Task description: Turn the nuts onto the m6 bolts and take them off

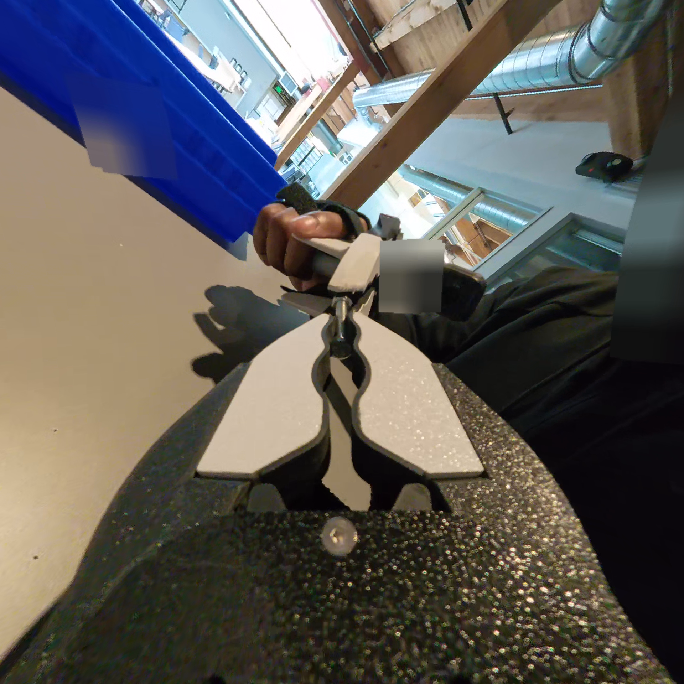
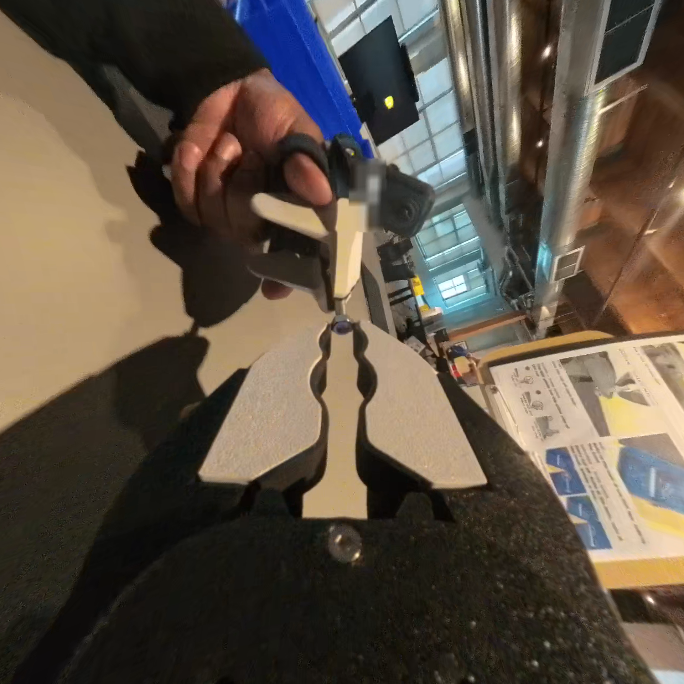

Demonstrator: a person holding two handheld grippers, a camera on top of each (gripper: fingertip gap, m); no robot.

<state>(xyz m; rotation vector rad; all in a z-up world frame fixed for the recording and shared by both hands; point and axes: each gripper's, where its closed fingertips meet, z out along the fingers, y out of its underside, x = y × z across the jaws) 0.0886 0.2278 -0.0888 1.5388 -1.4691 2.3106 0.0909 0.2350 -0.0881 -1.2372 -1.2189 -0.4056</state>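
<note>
In the left wrist view my left gripper (image 1: 338,319) is shut on a silver M6 bolt (image 1: 339,335). The bolt's head sits between the fingers and its shaft points away. The right gripper (image 1: 342,296), held by a hand, meets the shaft's far end. In the right wrist view my right gripper (image 2: 341,325) is shut at its tips on a small nut (image 2: 341,328). The nut sits on the bolt's thread (image 2: 341,307), which comes out of the left gripper (image 2: 342,294). Both grippers are held above the beige table (image 1: 74,314).
A blue plastic bin (image 1: 177,111) stands at the table's far side and also shows in the right wrist view (image 2: 296,55). A clipboard with a printed instruction sheet (image 2: 592,444) lies to the right. A person's black sleeve (image 2: 148,44) and hands are close by.
</note>
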